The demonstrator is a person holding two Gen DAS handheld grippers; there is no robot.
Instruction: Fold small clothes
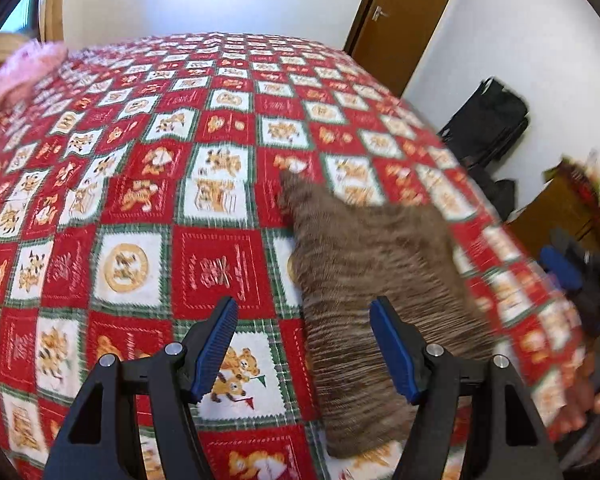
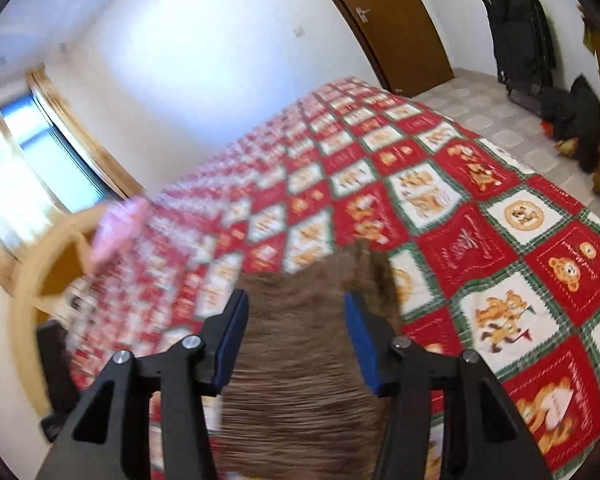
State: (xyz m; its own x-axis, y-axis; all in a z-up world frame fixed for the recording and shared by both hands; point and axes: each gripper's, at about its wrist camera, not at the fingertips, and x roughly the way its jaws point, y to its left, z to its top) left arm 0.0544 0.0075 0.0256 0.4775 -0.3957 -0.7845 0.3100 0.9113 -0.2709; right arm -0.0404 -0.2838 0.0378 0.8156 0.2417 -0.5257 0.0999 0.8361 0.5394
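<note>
- Bedroom, white walls: a bed (image 1: 148, 184) under a red, white and green teddy-bear quilt fills both views, with a brown door (image 1: 404, 20) beyond it.
- 1 brown striped garment (image 1: 372, 280) lies on the quilt at the near edge; both views are blurred, so its exact outline and kind cannot be told.
- 2 grippers in use. Left gripper (image 1: 304, 344) hangs above the quilt with jaws spread wide and nothing between them; the garment lies ahead and to its right, passing behind the right finger.
- Right gripper (image 2: 296, 340) also stands wide apart and grips nothing, with the garment (image 2: 304, 380) directly below and ahead, filling the gap between its fingers.
- Garment's long axis appears to run away from the person, up the bed, so the right gripper looks nearer to it.
- 1 pink cloth (image 2: 120, 228) sits well apart at the far left edge of the bed.
- 1 black bag (image 2: 516, 28) leans against the far wall.
</note>
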